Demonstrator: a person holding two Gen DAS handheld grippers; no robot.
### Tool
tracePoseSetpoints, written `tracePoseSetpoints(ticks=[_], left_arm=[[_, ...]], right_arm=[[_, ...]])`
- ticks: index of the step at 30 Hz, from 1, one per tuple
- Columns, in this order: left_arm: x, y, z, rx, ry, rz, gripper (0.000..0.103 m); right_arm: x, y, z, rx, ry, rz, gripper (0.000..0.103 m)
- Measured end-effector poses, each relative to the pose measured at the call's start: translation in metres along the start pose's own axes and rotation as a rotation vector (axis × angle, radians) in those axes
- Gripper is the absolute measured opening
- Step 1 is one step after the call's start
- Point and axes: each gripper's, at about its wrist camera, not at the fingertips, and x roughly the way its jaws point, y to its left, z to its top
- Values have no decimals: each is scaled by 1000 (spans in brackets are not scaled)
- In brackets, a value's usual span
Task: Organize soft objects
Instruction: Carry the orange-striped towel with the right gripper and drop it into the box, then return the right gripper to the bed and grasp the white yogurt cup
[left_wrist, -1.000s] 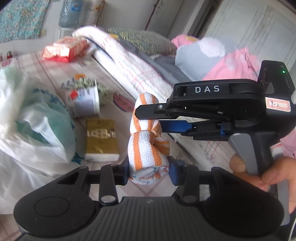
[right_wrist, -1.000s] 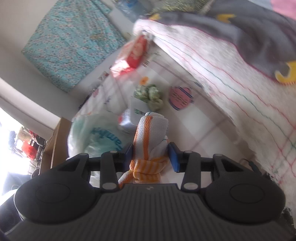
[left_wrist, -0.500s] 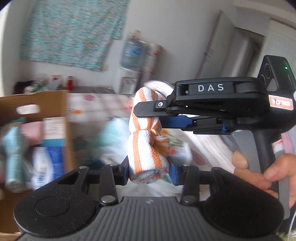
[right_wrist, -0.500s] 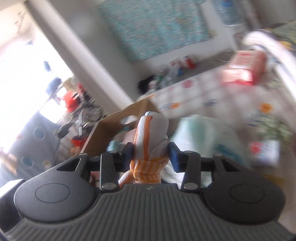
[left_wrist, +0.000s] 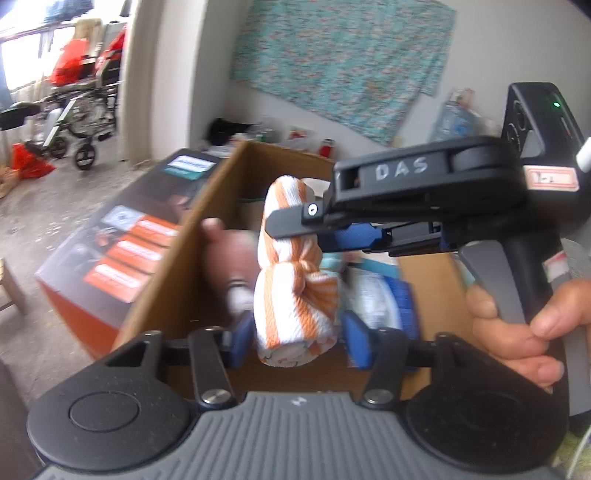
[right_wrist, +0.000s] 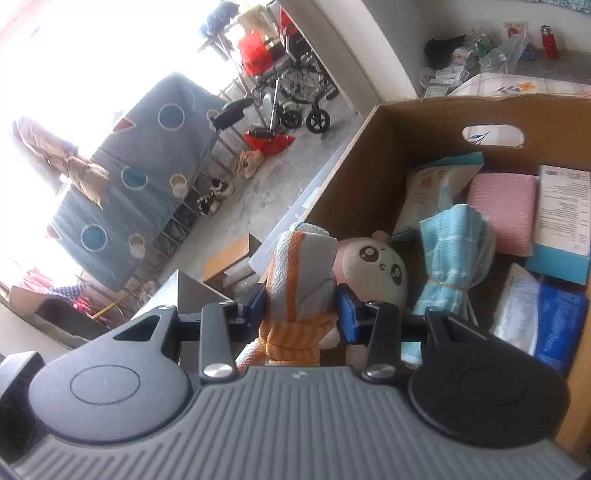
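Two grippers carry one knotted striped towel (left_wrist: 295, 280) above the cardboard box (right_wrist: 354, 173): right gripper (right_wrist: 301, 301) pinches it; left gripper (left_wrist: 293, 338) fingers, just opening, stand spread beside it. Next, judged: lower it near the plush toy (right_wrist: 376, 266) at box's nine o'clock, then release.

we see a pale wall (left_wrist: 177, 74) hung with a turquoise patterned cloth (left_wrist: 343, 59). the floor (right_wrist: 273, 184) is bare grey concrete. a folded wheelchair (right_wrist: 295, 92) stands by the wall's corner, a red bag (right_wrist: 255, 55) hanging near it. strong daylight floods in from the left and washes that side white. a blue quilt with round patches (right_wrist: 140, 173) hangs over a rail there, shoes (right_wrist: 214, 195) below it.
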Motion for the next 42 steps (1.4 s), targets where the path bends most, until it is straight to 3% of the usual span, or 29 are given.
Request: tracePoseSetpoints(ticks=[3, 8, 11, 14, 16, 18, 27, 33, 42], left_arm=[[-3, 15, 1, -14, -3, 48, 60], [-14, 29, -1, -26, -10, 48, 62], [-21, 42, -9, -27, -5, 50, 62], [-22, 50, -13, -43, -2, 39, 63], [-22, 51, -13, -47, -4, 34, 64], [-20, 52, -13, -45, -9, 30, 65], [-13, 28, -17, -34, 0, -19, 65], [-7, -4, -19, 3, -15, -94, 68], [5, -73, -22, 94, -7, -214, 69]], right_arm=[[43, 9, 3, -25, 82, -22, 40], [94, 4, -12, 30, 252, 20, 41], [106, 6, -19, 23, 311, -1, 47], [106, -1, -17, 95, 346, 3, 54], [96, -4, -16, 104, 324, 3, 63], [84, -6, -11, 111, 289, 10, 65], [0, -32, -8, 178, 85, 44, 65], [-67, -53, -34, 183, -50, 4, 68], [-155, -111, -87, 303, -221, -45, 73]])
